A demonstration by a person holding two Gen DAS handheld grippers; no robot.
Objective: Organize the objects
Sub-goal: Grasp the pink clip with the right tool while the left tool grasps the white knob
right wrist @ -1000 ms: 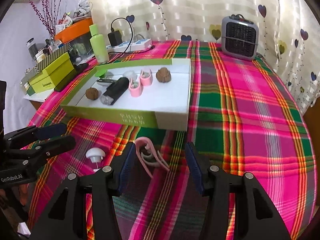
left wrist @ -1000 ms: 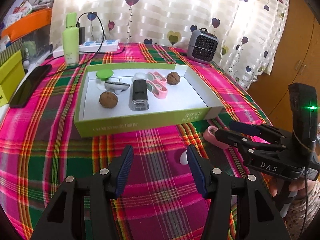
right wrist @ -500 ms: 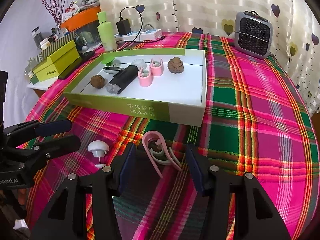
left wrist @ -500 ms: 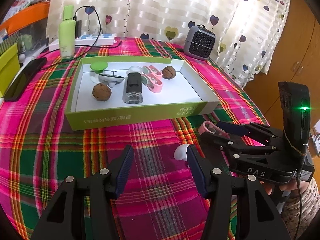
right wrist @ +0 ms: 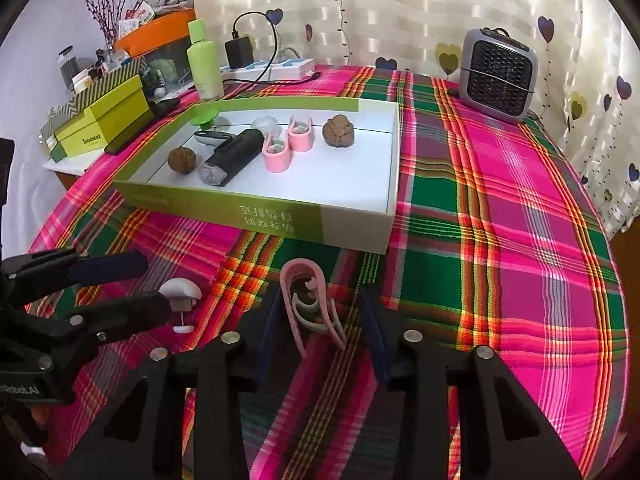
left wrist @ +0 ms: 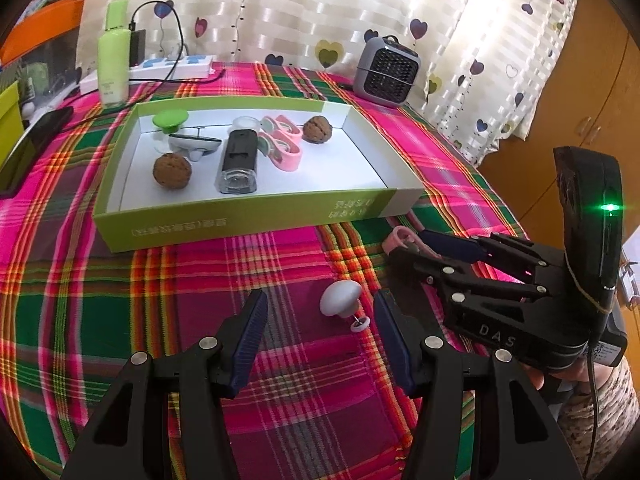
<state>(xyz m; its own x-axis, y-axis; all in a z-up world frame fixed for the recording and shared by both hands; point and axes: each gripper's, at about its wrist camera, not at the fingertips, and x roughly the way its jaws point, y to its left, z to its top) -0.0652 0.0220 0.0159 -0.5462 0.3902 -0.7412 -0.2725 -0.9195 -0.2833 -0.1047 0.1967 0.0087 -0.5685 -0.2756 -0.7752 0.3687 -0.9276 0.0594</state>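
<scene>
Between the closing jaws of the right hand-held gripper point(right wrist: 320, 320): pink clip point(right wrist: 310, 304), long axis pointing away toward the green box point(right wrist: 224, 210); pads not yet touching.

right tool point(right wrist: 318, 314) is closing around the pink plastic clip point(right wrist: 310, 304) on the plaid-covered counter point(right wrist: 500, 240), pads not quite touching yet

A woven plaid cloth point(right wrist: 500, 216) covers the surface, matt and finely ribbed. The box point(right wrist: 280, 216) looks like smooth card, green outside, white within. The clip point(right wrist: 308, 304) is glossy pink plastic; the knob point(left wrist: 340, 299) matt white plastic. The walnuts point(left wrist: 173, 170) are rough and wrinkled. The heater point(right wrist: 498, 80) is grey plastic.
</scene>
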